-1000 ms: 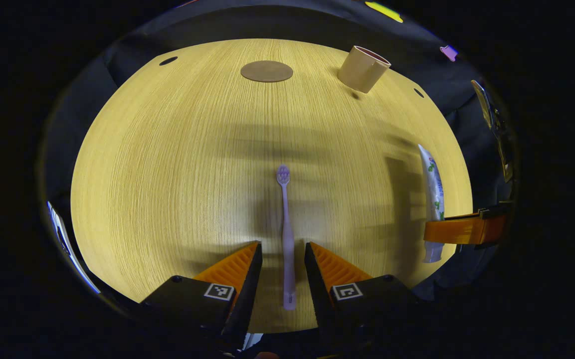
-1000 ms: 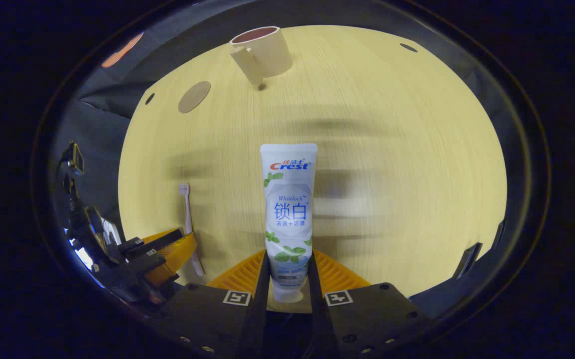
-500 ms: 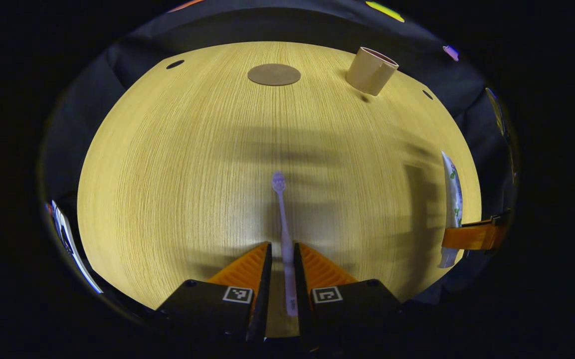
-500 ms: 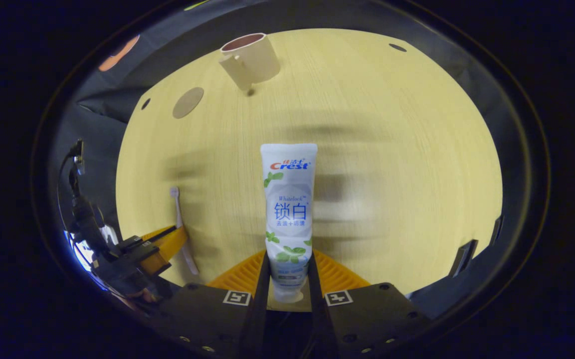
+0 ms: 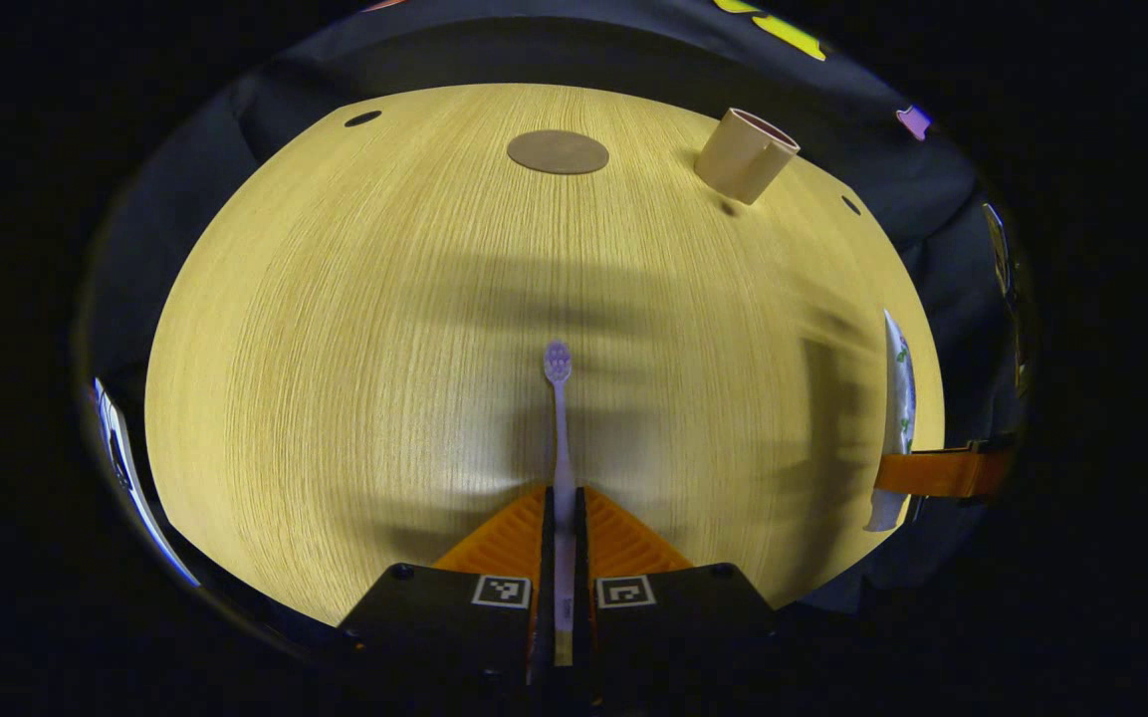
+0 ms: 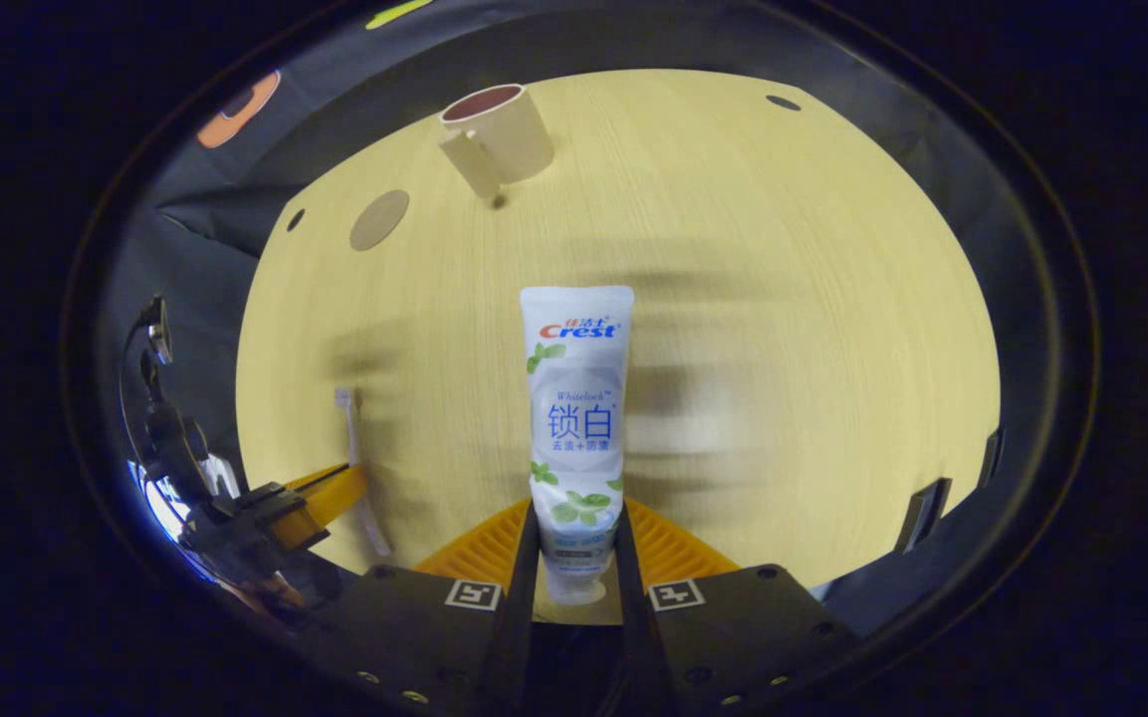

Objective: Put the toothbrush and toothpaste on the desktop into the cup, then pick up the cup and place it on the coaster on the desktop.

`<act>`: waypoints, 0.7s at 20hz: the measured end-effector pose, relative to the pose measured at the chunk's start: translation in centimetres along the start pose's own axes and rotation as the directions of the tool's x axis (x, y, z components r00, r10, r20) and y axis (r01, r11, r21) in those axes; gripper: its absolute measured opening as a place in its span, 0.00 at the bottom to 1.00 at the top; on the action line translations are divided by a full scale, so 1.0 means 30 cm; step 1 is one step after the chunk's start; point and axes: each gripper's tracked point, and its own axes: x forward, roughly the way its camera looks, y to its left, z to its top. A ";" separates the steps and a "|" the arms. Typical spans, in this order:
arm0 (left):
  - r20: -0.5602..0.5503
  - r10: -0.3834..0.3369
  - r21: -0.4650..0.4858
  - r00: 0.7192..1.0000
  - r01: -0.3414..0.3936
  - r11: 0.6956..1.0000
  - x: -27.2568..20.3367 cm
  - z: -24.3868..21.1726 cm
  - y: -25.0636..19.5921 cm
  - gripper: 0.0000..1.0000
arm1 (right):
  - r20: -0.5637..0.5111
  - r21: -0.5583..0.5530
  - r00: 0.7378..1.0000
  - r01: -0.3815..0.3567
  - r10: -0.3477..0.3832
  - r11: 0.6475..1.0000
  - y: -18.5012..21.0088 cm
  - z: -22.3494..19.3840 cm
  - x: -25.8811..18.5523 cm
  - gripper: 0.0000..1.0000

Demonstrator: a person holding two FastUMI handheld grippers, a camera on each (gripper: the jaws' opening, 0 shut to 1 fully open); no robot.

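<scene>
A lilac toothbrush (image 5: 560, 438) points away from me, its handle clamped between the orange fingers of my left gripper (image 5: 562, 498), which is shut on it. My right gripper (image 6: 575, 513) is shut on the cap end of a white toothpaste tube (image 6: 575, 398) that points forward over the desk. The beige cup (image 5: 744, 154) stands far right on the wooden desktop (image 5: 354, 329); in the right gripper view the cup (image 6: 496, 134) shows its handle. The round brown coaster (image 5: 558, 152) lies at the far edge, left of the cup. The left gripper (image 6: 320, 496) and toothbrush (image 6: 354, 468) show at lower left there.
The desktop (image 6: 783, 299) has small dark holes (image 5: 362, 119) near its far corners. Black cloth surrounds the desk. The right gripper's orange finger (image 5: 942, 471) and the tube (image 5: 897, 418) appear at the right edge of the left gripper view.
My left gripper's fingers closed from wide apart onto the toothbrush handle. The right gripper kept its hold on the toothpaste and the desk looks slightly farther below it.
</scene>
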 end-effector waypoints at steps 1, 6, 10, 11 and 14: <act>0.015 -0.002 -0.001 1.000 0.002 1.000 -0.022 0.038 0.008 0.10 | 0.015 -0.004 1.000 -0.002 0.002 1.000 0.005 0.013 -0.008 0.38; 0.107 -0.003 0.007 0.994 0.002 1.000 -0.156 0.282 0.059 0.09 | 0.135 -0.023 0.991 -0.019 0.022 1.000 0.043 0.159 -0.095 0.38; 0.204 0.011 0.021 0.979 -0.016 1.000 -0.223 0.334 0.043 0.09 | 0.268 -0.057 0.960 -0.070 0.083 0.996 0.125 0.364 -0.169 0.38; 0.230 0.021 0.028 0.973 -0.028 0.999 -0.244 0.367 0.050 0.10 | 0.301 -0.074 0.949 -0.071 0.090 0.995 0.142 0.419 -0.187 0.38; 0.291 0.003 0.014 0.957 -0.007 1.000 -0.311 0.426 0.028 0.09 | 0.422 -0.129 0.896 -0.091 0.137 0.987 0.217 0.596 -0.252 0.38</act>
